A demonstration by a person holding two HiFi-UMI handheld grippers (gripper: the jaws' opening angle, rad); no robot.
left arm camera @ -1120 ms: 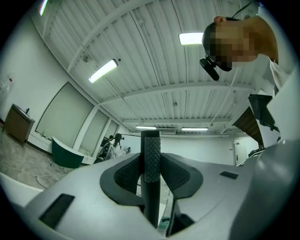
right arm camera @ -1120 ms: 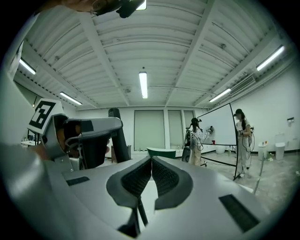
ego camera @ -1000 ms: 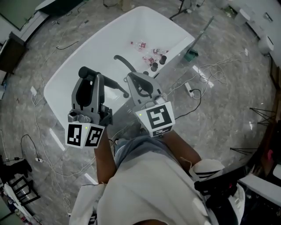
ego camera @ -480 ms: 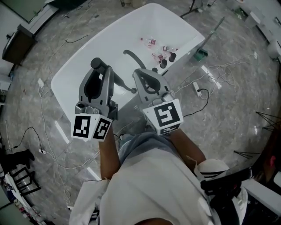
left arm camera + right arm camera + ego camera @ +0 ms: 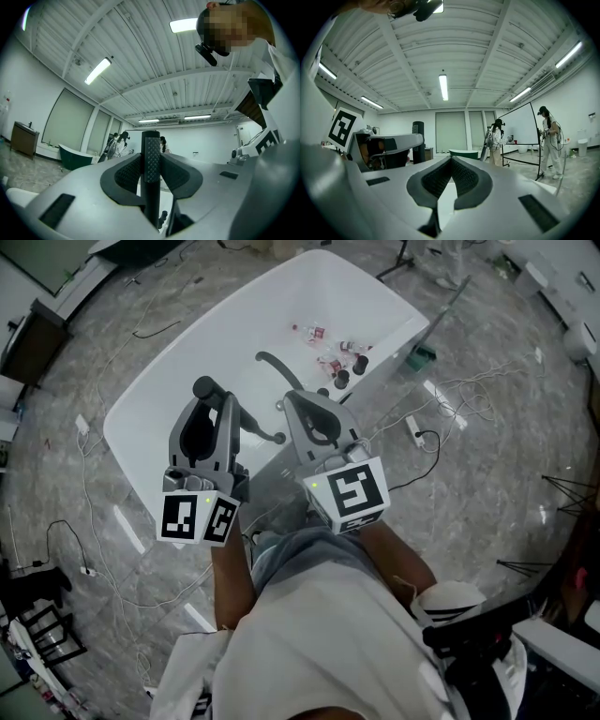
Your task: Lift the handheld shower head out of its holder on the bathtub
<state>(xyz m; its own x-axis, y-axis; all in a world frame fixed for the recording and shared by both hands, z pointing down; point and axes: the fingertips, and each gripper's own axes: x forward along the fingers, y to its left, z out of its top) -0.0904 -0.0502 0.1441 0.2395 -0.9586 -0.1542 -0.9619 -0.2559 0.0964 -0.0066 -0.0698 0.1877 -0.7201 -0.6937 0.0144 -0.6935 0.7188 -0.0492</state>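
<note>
Nearest the camera, the person's pale shirt (image 5: 319,634) fills the bottom of the head view, with both forearms reaching forward to the grippers.

The left gripper (image 5: 214,413) has its jaws partly closed, and both ribbed pads press against the black handle of the shower head (image 5: 151,157). The handle stands upright between the pads, and its top shows just past the jaw tips. The shower head is clear of the tub and sits over its near rim.

The right gripper (image 5: 451,160) is just to the right of the left one. Its jaw tips meet and it holds nothing. From its own view the shower head appears to the left as a dark column rising above the left gripper.

Beyond both grippers lies the white bathtub (image 5: 127,413), running from near left to far right. A black curved faucet (image 5: 272,364) stands over its basin. Several small bottles (image 5: 328,357) lie inside at the far right end.

Cables (image 5: 94,531) trail over the grey marbled floor around the tub, and a power strip (image 5: 410,427) lies to its right.

Farthest off, two people (image 5: 548,140) stand by a white board.
</note>
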